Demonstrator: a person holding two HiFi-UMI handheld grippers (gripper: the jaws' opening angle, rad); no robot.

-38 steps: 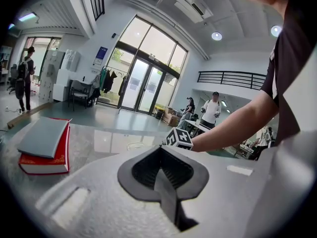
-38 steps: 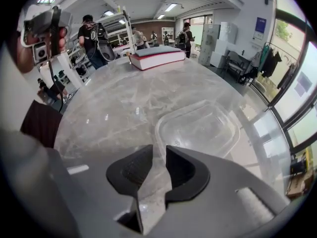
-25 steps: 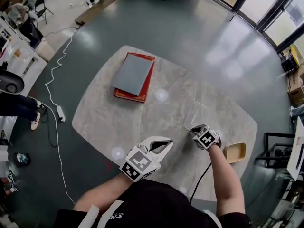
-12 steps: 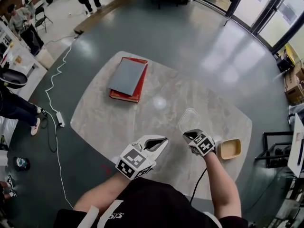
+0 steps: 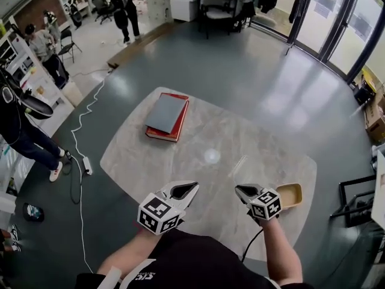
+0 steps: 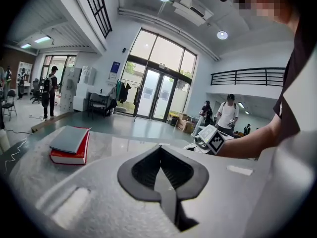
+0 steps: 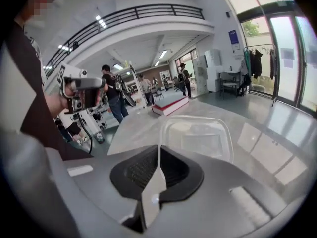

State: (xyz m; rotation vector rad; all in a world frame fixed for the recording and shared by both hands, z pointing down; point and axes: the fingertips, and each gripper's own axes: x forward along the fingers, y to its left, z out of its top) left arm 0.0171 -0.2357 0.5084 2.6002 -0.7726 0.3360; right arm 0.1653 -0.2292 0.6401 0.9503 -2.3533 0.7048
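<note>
The small tan square container (image 5: 289,194) sits on the near right corner of the grey marble table (image 5: 138,155), just right of the right gripper (image 5: 240,189). Its inside shows plain tan. The clear rectangular plastic lid (image 7: 196,138) is the only other vessel-like piece, and it is in the right gripper. In the right gripper view the two dark jaws are pinched together on the lid's near rim. The lid stands out beyond them, tilted up over the tabletop, with nothing lying in it. From the head view it shows only as a faint glassy sliver in front of that claw.

The left gripper (image 5: 191,187) has its jaws pressed together with nothing between them. It hovers over the near edge of the table, well left of the lid and apart from the right gripper.

Both grippers are held by the person's forearms, which come in from the near side. The marker cubes face up, and the two claws point away towards the far side and slightly inward at each other. A cable hangs from the right one.

On the far left of the table a grey hardback book (image 5: 164,112) lies flat on a red book (image 5: 172,129).
</note>
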